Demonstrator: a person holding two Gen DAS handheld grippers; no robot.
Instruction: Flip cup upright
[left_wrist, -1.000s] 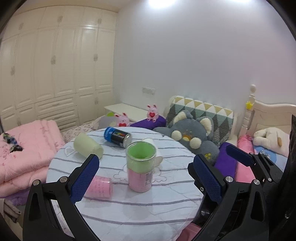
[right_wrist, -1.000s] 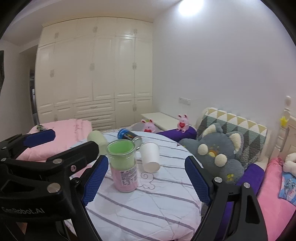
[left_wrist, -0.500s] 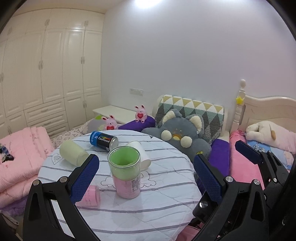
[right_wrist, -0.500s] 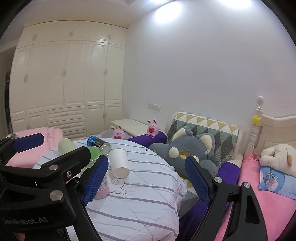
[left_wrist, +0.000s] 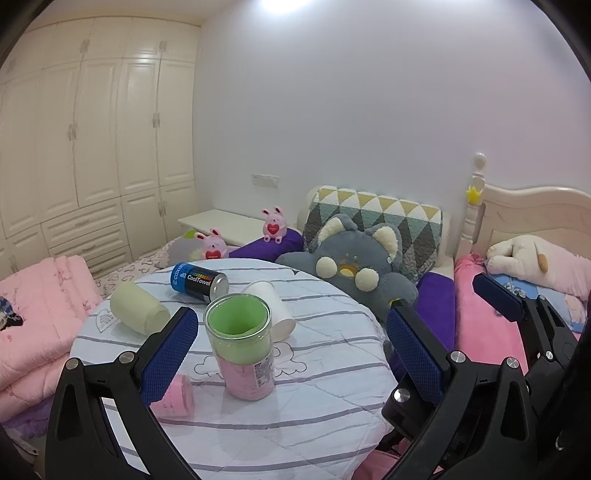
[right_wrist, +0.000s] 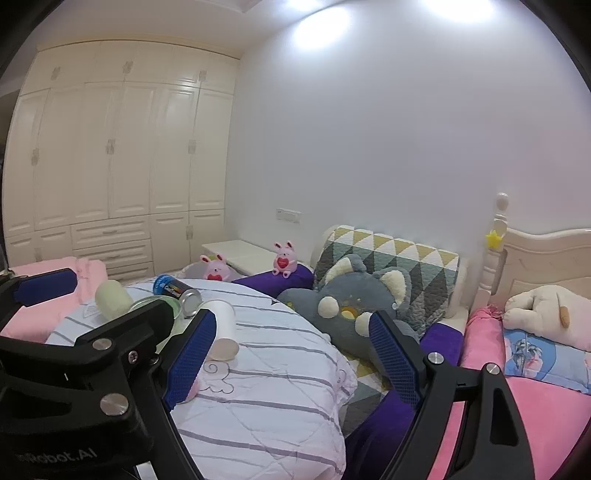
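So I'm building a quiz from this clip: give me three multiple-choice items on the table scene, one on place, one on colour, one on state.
1. Where does the blue can lie?
A. at the table's far side
B. on the bed
C. inside the glass jar

2. What colour is the glass jar's upper lining?
A. red
B. green
C. black

3. How is the white paper cup placed?
A. upright
B. stacked in the jar
C. on its side

Answers: 1 A, the can rests on the striped cloth behind the jar. 2 B, green shows inside the jar's rim. 3 C, its side rests on the cloth.
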